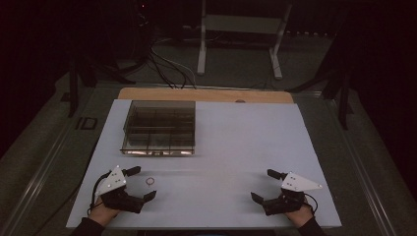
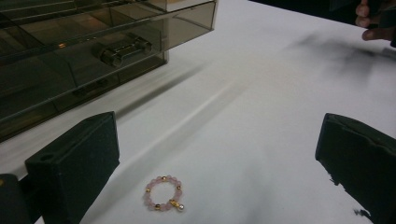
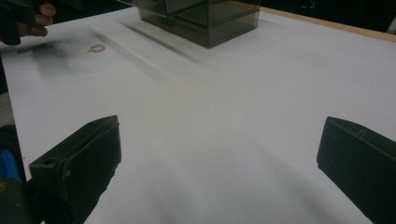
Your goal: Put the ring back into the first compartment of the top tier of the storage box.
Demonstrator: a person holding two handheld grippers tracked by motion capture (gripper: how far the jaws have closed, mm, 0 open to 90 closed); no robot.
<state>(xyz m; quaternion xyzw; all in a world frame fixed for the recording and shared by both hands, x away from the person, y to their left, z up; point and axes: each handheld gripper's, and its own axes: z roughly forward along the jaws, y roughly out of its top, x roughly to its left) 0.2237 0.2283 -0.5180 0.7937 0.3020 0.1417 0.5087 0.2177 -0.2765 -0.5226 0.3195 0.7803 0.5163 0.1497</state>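
While flat between the wide-open, empty left gripper [image 2: 219,172]'s jaws, bead ring [image 2: 163,193], charm toward camera.

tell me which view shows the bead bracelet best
The left gripper view: the bead bracelet lies close, pink beads and gold charm distinct. In the high view it is a tiny ring, and in the right gripper view a small, far-off loop.

Pink and gold beads are showing on the bracelet [image 2: 163,193], the box [image 1: 159,128] is looking smoky brown, table [image 1: 246,142] white.
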